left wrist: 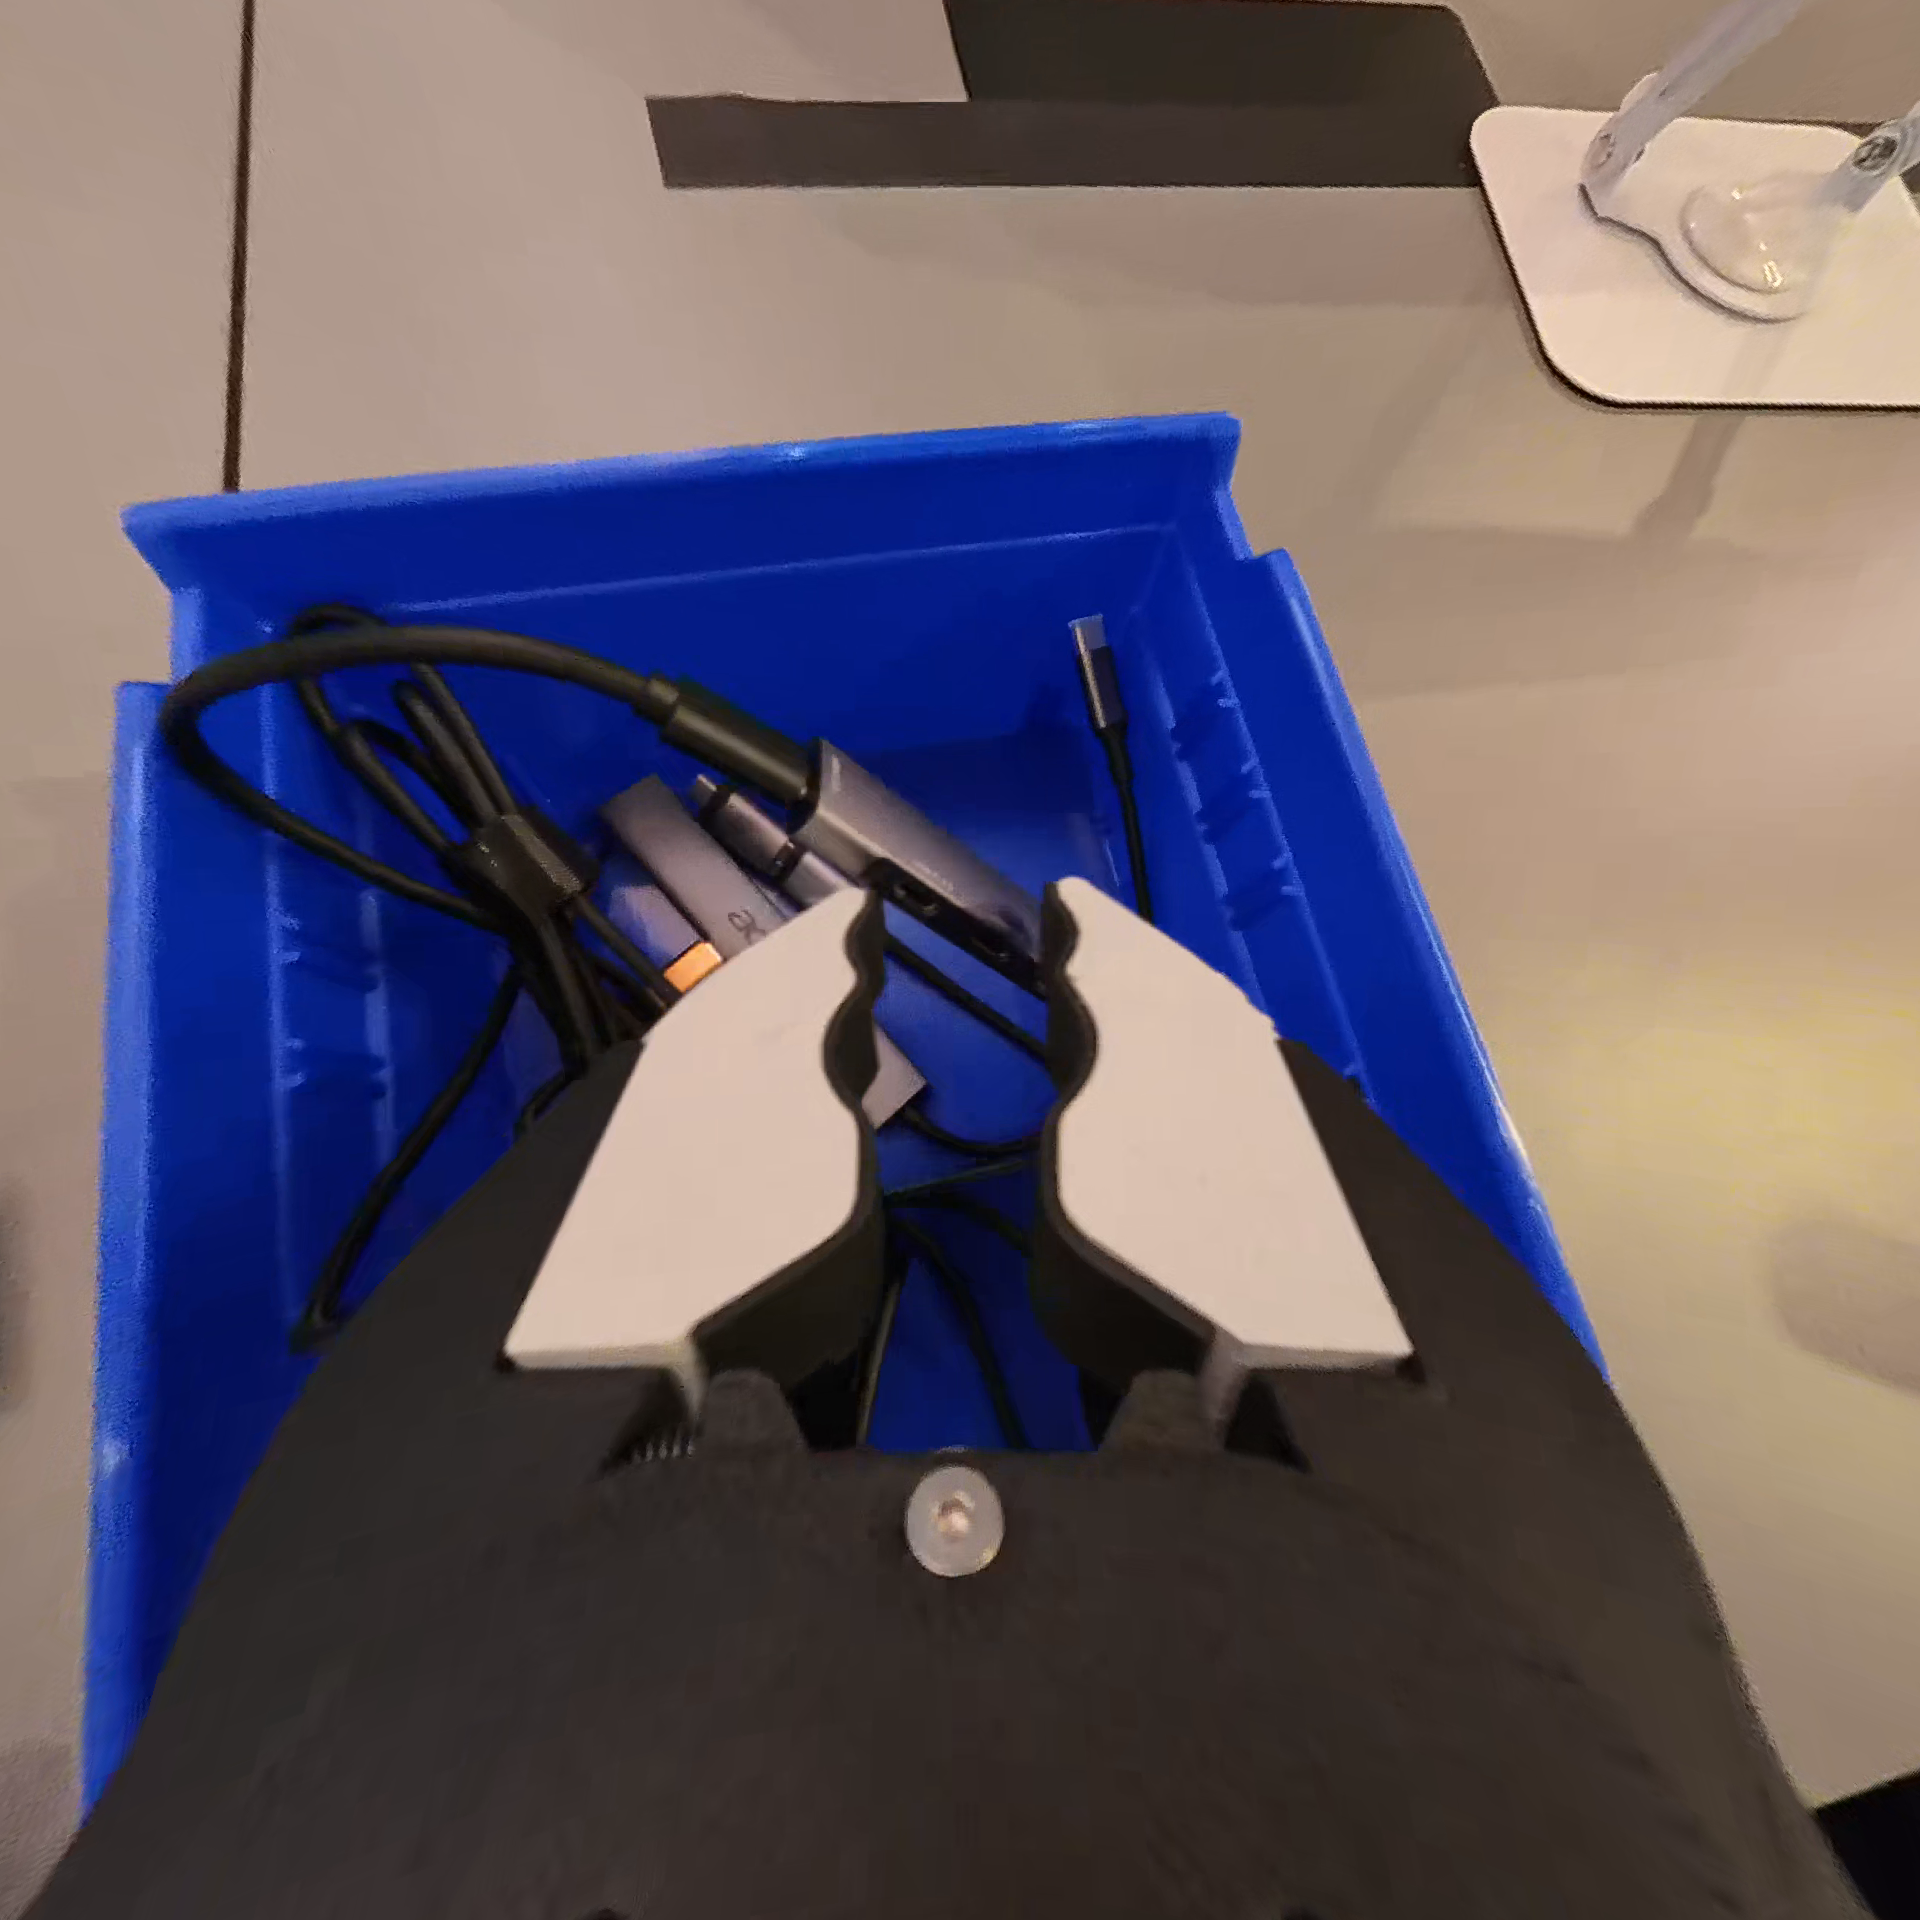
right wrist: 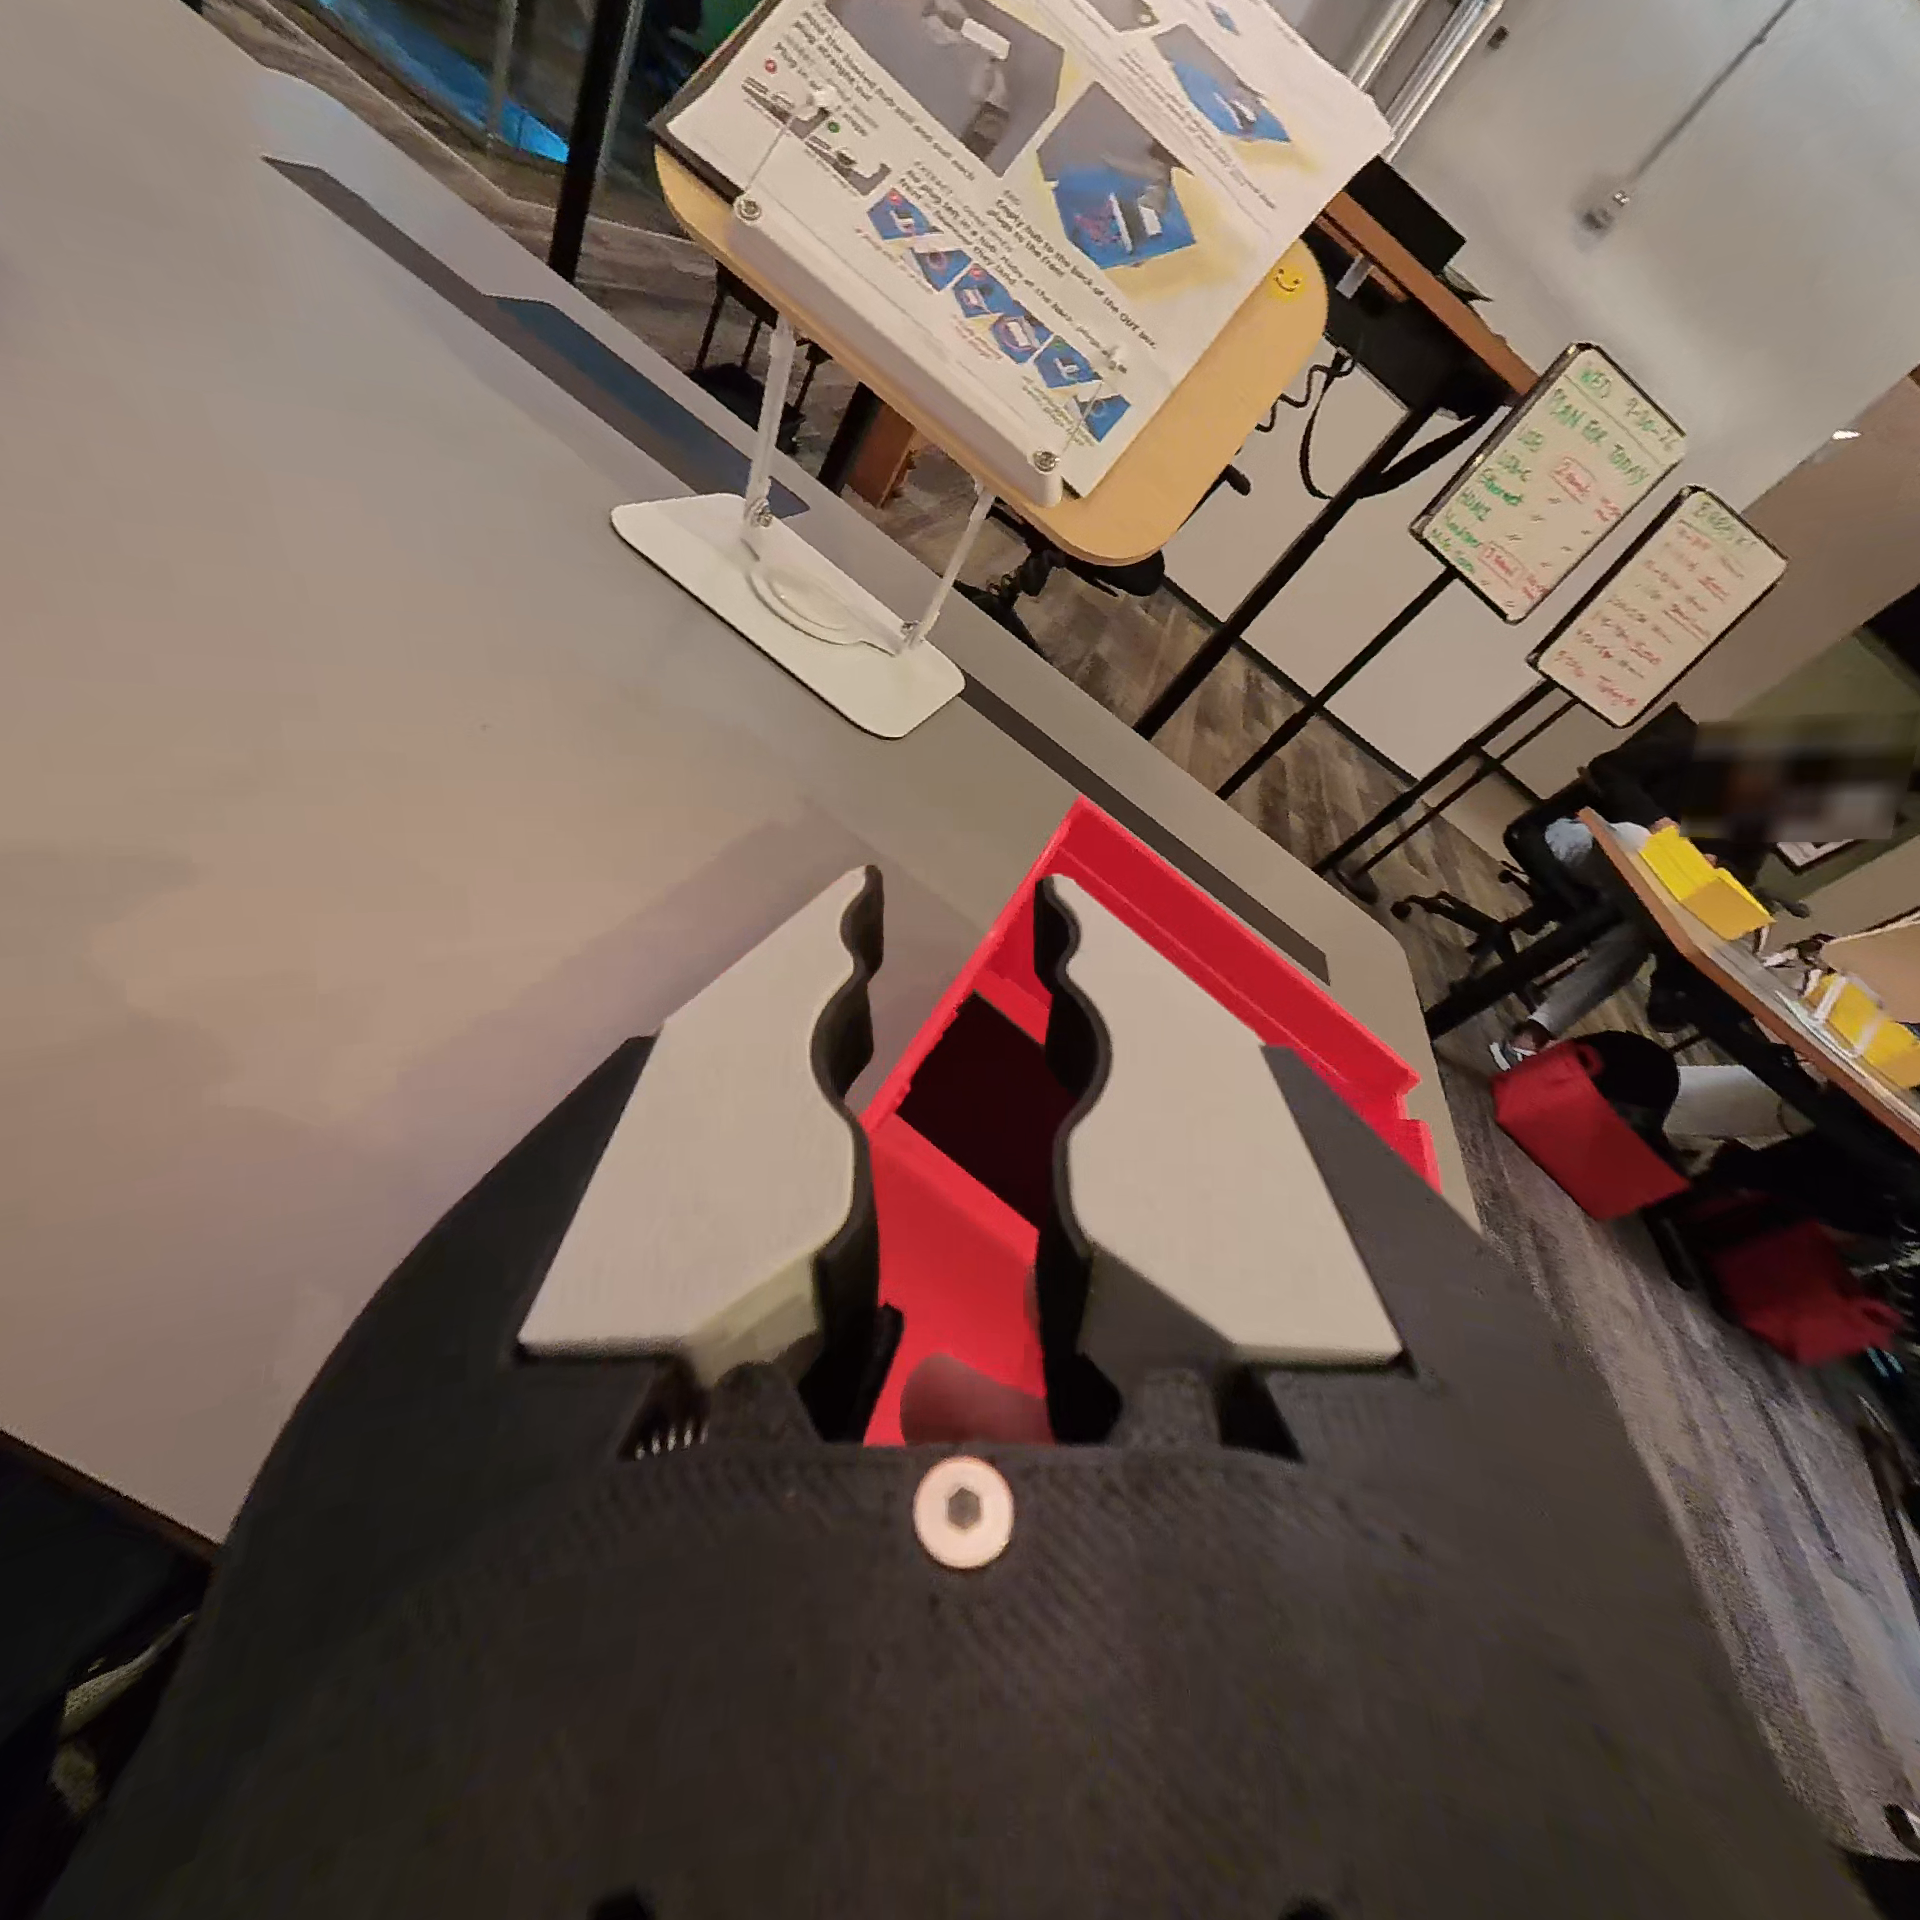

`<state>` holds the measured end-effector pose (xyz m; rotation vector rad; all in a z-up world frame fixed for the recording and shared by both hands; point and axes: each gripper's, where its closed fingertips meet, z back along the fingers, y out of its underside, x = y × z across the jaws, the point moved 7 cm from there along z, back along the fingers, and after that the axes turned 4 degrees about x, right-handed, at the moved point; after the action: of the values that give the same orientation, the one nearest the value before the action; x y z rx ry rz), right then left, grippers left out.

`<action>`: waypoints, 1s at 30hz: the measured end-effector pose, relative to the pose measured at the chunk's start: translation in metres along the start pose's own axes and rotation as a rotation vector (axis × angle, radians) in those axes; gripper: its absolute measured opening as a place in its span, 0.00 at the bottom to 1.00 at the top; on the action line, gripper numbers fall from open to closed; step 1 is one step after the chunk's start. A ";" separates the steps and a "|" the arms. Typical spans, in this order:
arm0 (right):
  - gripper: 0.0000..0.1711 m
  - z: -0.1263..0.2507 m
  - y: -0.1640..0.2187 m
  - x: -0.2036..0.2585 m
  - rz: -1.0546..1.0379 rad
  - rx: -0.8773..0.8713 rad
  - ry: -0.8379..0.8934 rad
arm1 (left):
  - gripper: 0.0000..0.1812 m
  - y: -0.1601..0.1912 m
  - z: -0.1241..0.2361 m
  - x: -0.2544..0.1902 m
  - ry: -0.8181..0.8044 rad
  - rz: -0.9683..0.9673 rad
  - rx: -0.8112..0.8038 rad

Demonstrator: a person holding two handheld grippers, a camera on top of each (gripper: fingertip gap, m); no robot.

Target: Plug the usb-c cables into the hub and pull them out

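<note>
A blue bin (left wrist: 665, 520) on the grey table holds a tangle. A grey hub (left wrist: 914, 842) with a thick black cable (left wrist: 416, 649) lies in its middle. A second grey hub (left wrist: 675, 883) with an orange port lies left of it. Thin black cables (left wrist: 520, 847) are bundled with a strap at the left. A loose USB-C plug (left wrist: 1099, 670) leans on the bin's right wall. My left gripper (left wrist: 961, 904) is open and empty, its tips just above the hubs. My right gripper (right wrist: 956, 899) is open and empty over a red bin (right wrist: 1226, 987).
A document stand's white base (left wrist: 1704, 260) sits on the table at the far right; it also shows in the right wrist view (right wrist: 790, 613), holding an instruction sheet (right wrist: 1029, 177). Dark strips (left wrist: 1039, 140) mark the table's far side. Whiteboards (right wrist: 1538, 478), tables and a seated person lie beyond. Tip to tip, the grippers are about 60 cm apart. My left gripper is the nearer one to the loose USB-C plug (left wrist: 1099, 670): about 10 cm, against 55 cm.
</note>
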<state>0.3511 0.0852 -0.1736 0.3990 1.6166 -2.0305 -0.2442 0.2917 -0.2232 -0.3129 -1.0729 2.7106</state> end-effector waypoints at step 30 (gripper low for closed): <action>0.14 -0.006 -0.017 0.030 0.012 -0.063 -0.118 | 0.05 -0.054 0.074 -0.051 0.066 -0.273 -0.403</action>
<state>0.3166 0.0878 -0.1769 0.2602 1.5980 -1.9502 -0.2096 0.2688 -0.1270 -0.2899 -1.5167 2.2209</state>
